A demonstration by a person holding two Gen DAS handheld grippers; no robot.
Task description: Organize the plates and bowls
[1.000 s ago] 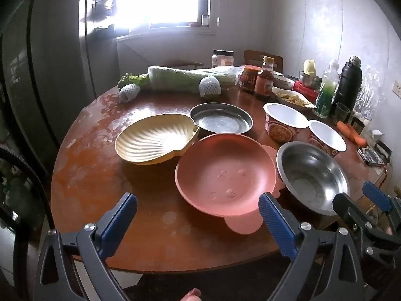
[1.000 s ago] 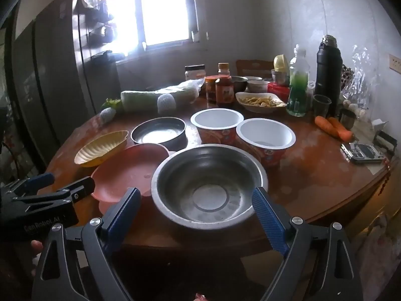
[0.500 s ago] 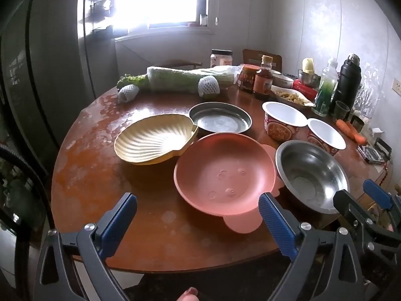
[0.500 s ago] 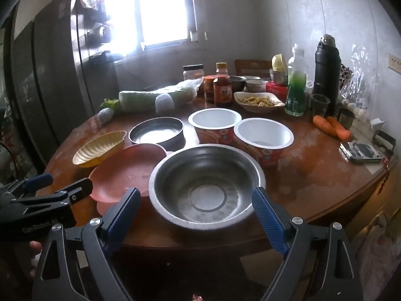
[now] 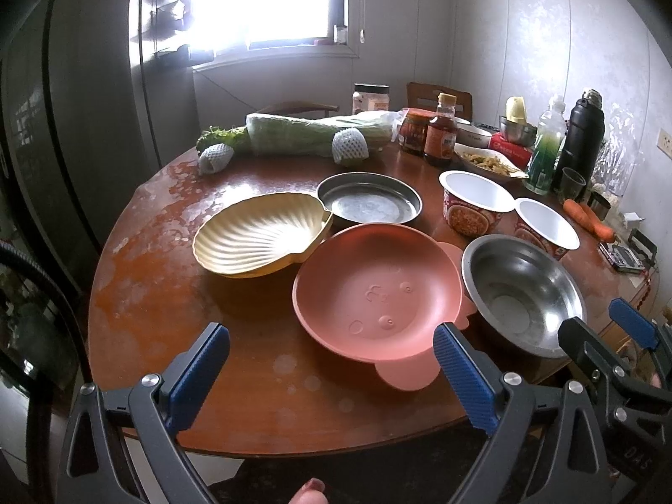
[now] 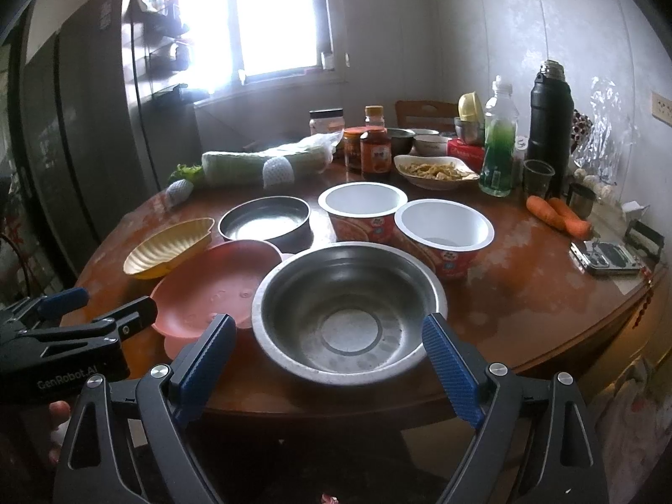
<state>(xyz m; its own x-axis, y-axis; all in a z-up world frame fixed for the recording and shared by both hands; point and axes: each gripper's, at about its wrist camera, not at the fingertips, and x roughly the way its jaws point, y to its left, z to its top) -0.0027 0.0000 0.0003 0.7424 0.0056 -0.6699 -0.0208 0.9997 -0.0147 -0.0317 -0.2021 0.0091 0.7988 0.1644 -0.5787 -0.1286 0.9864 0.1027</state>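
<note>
Steel bowl (image 6: 348, 311) ahead between spread jaws of right gripper (image 6: 329, 367): likely light, rigid, slick; pinch near rim. Left gripper (image 5: 332, 371) jaws apart, empty.

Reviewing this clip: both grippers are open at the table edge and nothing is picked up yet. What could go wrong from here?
1. The steel bowl sits at the table's near edge; a clumsy pinch by the right gripper could tip it off.
2. The pink plate appears to touch the shell dish and the steel bowl, so the left gripper lifting it may drag them.
</note>
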